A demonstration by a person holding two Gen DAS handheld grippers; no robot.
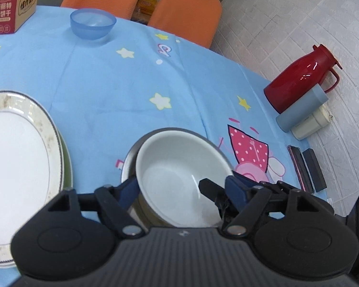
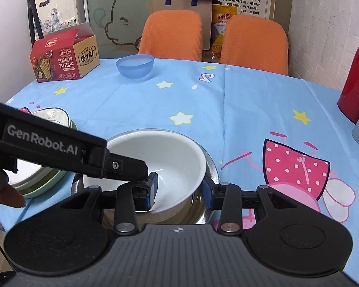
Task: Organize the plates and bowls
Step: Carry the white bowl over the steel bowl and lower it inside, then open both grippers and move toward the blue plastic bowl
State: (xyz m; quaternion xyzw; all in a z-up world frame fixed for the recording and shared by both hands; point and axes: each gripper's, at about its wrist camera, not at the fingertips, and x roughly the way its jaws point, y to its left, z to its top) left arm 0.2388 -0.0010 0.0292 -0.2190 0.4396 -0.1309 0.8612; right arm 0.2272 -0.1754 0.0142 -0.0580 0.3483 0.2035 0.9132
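A round table under a light-blue cartoon-print tablecloth (image 1: 131, 91) fills both views, with two orange padded chairs (image 2: 172, 33) behind it. At upper left stands one red cardboard cracker box (image 1: 9, 7). At mid-left is a stack of plates (image 1: 16, 155), a white gold-speckled one over at least one green one; I cannot count further. One translucent blue plastic bowl (image 1: 92, 24) sits alone at the top. At lower centre one white ceramic bowl (image 1: 174, 167) is nested in one steel bowl (image 1: 129, 162). The left gripper (image 1: 183, 190) is spread wide around both bowls. The right gripper (image 2: 179, 191) is partly spread, one finger inside the white bowl and one outside its rim, and seems not to press it. One red plastic jug (image 1: 301, 76) stands at the right edge. Both tools crowd the same bowl, so they may collide, or a one-sided rim pinch may let the smooth bowl tilt, slip, or drag the steel one along
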